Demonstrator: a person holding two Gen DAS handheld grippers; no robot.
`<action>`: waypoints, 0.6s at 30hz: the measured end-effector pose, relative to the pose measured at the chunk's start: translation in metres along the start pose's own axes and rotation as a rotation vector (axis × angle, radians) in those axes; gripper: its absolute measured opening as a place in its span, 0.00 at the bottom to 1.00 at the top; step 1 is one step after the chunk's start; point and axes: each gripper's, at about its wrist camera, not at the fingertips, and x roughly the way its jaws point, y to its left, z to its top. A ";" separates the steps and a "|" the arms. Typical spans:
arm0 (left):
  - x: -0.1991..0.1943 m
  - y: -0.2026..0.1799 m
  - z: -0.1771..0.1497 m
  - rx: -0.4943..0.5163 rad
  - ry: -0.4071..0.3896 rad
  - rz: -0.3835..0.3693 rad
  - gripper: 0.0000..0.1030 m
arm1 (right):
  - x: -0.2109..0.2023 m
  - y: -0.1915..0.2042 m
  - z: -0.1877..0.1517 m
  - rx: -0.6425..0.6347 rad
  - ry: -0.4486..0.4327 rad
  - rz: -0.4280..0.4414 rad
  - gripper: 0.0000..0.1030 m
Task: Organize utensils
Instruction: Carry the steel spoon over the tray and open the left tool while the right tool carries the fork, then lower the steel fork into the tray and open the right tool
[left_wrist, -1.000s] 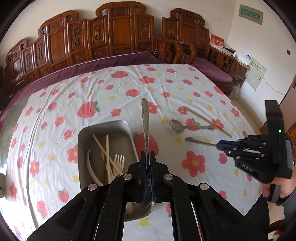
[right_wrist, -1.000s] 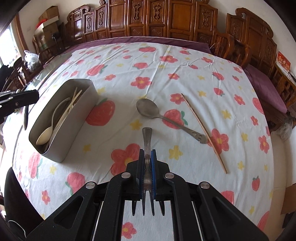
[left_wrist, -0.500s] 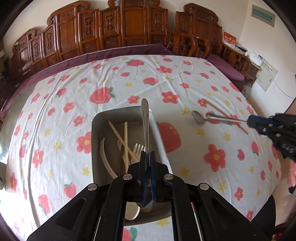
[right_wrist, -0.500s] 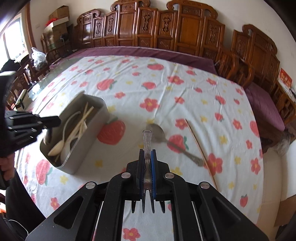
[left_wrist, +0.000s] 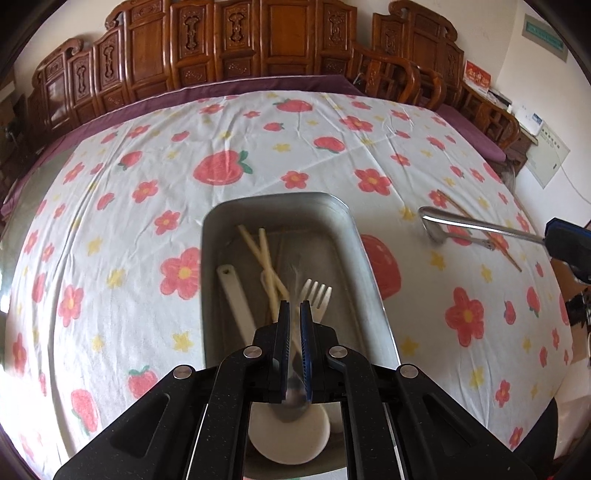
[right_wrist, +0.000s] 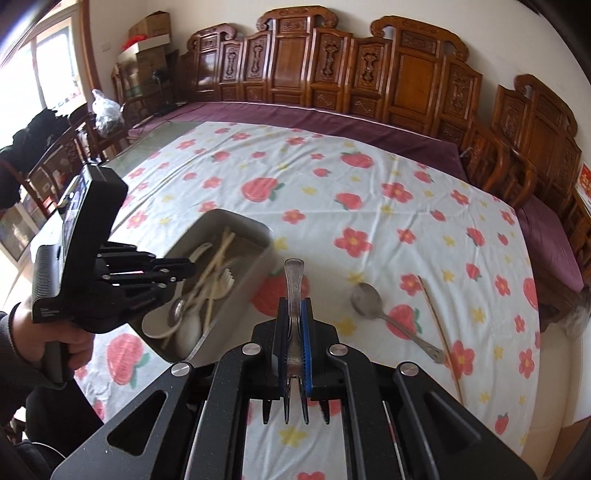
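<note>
My left gripper hangs low over the grey metal tray. Its jaws stand a narrow slit apart. The metal spoon is a blurred grey streak in that slit, with its bowl under the finger bases, over a white spoon. In the right wrist view the spoon's bowl shows inside the tray, below the left gripper. My right gripper is shut on a metal fork, handle pointing forward, held in the air right of the tray. A second metal spoon and a chopstick lie on the cloth.
The tray holds pale chopsticks, a white plastic fork and a white spoon. The strawberry tablecloth covers a large table. Carved wooden chairs ring its far side. A person's hand grips the left tool.
The left gripper has sunk closer over the tray, and the spoon handle no longer juts past its fingertips. The right gripper has risen with the fork and swung toward the tray.
</note>
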 end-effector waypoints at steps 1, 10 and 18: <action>-0.002 0.002 0.000 -0.004 -0.006 -0.001 0.05 | 0.001 0.004 0.002 -0.005 -0.002 0.004 0.07; -0.045 0.034 -0.010 -0.028 -0.079 0.015 0.19 | 0.027 0.049 0.020 -0.034 0.011 0.025 0.08; -0.075 0.057 -0.024 -0.036 -0.127 0.033 0.26 | 0.065 0.087 0.025 -0.050 0.051 0.017 0.07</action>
